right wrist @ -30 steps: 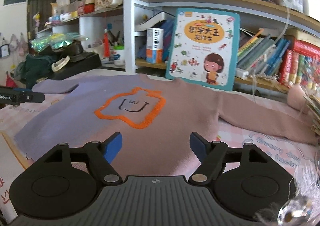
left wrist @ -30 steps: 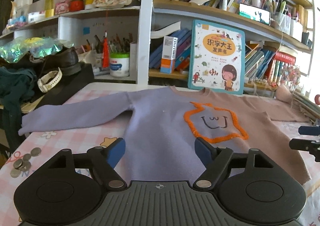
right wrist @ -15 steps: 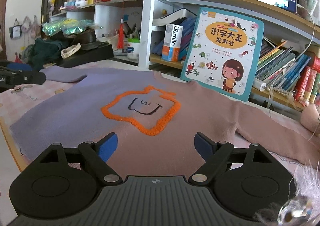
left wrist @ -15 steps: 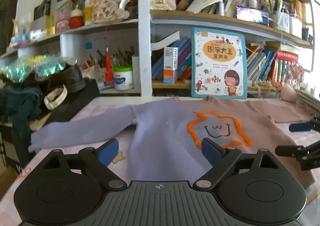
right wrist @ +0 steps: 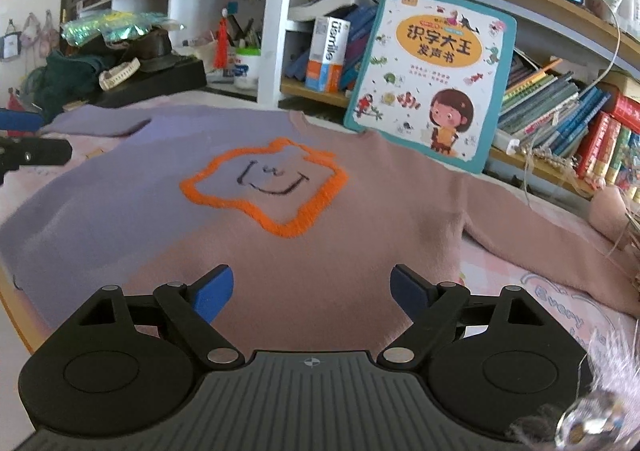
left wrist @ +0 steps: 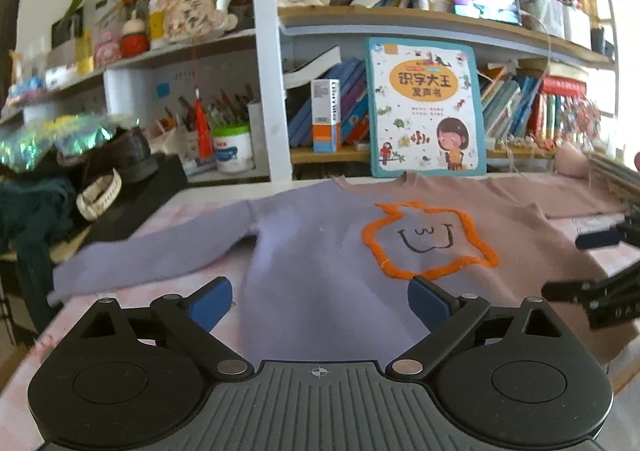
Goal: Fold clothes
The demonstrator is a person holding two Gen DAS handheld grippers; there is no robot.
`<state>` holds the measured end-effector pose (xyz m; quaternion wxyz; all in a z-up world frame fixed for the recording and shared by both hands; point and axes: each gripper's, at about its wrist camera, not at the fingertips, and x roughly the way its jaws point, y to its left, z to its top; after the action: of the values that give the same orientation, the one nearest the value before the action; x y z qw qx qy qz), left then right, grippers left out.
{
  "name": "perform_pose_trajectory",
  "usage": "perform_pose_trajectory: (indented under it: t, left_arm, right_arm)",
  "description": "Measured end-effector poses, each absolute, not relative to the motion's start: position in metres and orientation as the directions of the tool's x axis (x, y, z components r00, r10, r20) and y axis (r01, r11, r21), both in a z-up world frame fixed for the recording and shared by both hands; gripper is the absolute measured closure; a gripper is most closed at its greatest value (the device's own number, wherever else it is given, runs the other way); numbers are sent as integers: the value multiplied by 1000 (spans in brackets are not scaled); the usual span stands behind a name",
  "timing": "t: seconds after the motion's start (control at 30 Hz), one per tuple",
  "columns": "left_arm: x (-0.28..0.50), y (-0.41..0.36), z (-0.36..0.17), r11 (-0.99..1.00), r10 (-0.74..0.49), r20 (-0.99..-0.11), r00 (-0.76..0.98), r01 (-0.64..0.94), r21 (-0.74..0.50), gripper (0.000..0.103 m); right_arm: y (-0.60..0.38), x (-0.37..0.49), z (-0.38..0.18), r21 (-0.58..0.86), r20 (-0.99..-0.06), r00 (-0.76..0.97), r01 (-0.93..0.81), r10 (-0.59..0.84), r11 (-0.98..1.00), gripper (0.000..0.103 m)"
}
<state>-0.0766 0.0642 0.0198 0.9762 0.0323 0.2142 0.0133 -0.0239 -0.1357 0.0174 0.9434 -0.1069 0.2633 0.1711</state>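
Observation:
A purple-and-pink sweater [left wrist: 320, 251] with an orange star outline and a smiley face lies flat on the table, front up, both sleeves spread out; it also shows in the right wrist view [right wrist: 280, 243]. My left gripper [left wrist: 319, 301] is open and empty, above the sweater's lower hem on its purple side. My right gripper [right wrist: 311, 291] is open and empty above the hem on the pink side. The right gripper's fingers [left wrist: 600, 239] show at the right edge of the left wrist view. The left gripper's fingers [right wrist: 36, 151] show at the left edge of the right wrist view.
A children's book [left wrist: 426, 107] leans on the shelf right behind the collar. Crowded bookshelves [right wrist: 560, 111] run along the back. A black box with a shoe and dark clothes [left wrist: 120, 179] sits at the left. A pink plush [right wrist: 612, 211] lies near the right sleeve.
Both grippers have pulled back and risen a little from the sweater, and their jaws have spread slightly wider. The sweater has not moved.

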Motion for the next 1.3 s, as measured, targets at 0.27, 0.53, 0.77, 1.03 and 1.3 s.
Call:
perform_pose_trajectory:
  t: [0.27, 0.53, 0.77, 1.03, 1.3]
  left_arm:
    - [-54, 118, 24, 993, 110, -413, 904, -120, 2, 6]
    - [-3, 230, 27, 908, 312, -528, 790, -411, -78, 7]
    - [0, 327, 14, 742, 343, -625, 701, -610, -277, 12]
    - [0, 374, -17, 559, 235, -659, 714, -655, -509, 37]
    - [-1, 382, -40, 445, 186, -639, 746, -644, -622, 62]
  right_arm:
    - [-138, -22, 11, -126, -542, 801, -378, 256, 917, 18]
    - [-137, -22, 7, -118, -561, 789, -376, 251, 919, 16]
    - [-141, -18, 7, -91, -576, 776, -373, 257, 923, 11]
    - [-143, -15, 8, -75, -581, 769, -375, 265, 924, 10]
    - [-145, -13, 8, -63, -585, 764, -376, 271, 924, 10]
